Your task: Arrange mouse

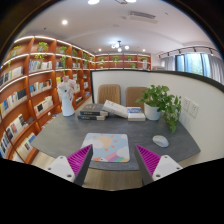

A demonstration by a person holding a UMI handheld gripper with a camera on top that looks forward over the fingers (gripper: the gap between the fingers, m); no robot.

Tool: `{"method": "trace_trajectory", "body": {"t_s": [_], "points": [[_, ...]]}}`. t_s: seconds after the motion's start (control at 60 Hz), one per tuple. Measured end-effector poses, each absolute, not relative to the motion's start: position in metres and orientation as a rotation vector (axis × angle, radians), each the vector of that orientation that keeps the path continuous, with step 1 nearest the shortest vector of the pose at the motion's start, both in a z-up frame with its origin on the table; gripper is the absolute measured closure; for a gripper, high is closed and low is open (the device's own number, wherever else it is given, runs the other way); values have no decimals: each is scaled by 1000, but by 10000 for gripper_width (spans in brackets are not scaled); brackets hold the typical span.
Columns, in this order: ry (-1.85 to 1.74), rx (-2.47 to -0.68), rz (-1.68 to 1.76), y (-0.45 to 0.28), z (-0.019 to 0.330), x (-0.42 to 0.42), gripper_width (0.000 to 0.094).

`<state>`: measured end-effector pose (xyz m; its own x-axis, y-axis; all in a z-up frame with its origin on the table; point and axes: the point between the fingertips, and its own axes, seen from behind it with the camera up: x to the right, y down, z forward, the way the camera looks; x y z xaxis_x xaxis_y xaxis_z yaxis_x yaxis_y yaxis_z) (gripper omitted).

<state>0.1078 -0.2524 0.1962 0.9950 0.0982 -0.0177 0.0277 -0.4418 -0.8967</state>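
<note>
While the gripper [113,160] hovered above the grey table [70,135], its fingers stood wide apart, holding nothing, with the mouse pad [107,148] between them. The small mouse [160,140] lay further right, near a potted plant [162,101], its details indistinct.

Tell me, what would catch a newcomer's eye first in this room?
Probably the pastel patterned mouse mat lying on the grey table, just ahead of the open gripper with its pink-padded fingers. Beyond it sit a stack of books and a leafy green potted plant, with a small grey mouse near the plant. Long lit wooden bookshelves line the wall beside the table.
</note>
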Motion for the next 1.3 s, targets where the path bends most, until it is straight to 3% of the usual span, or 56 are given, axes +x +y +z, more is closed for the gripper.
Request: {"method": "trace_trajectory", "body": {"t_s": [0.133, 0.367, 0.567, 1.05, 1.3], "points": [[-91, -2079, 88, -248, 163, 92, 95], [-51, -2180, 3, -251, 78, 205, 97], [-2, -2239, -50, -221, 32, 284, 97], [-18, -2260, -24, -56, 1, 361, 126], [3, -2284, 18, -2, -6, 370, 207]]}}
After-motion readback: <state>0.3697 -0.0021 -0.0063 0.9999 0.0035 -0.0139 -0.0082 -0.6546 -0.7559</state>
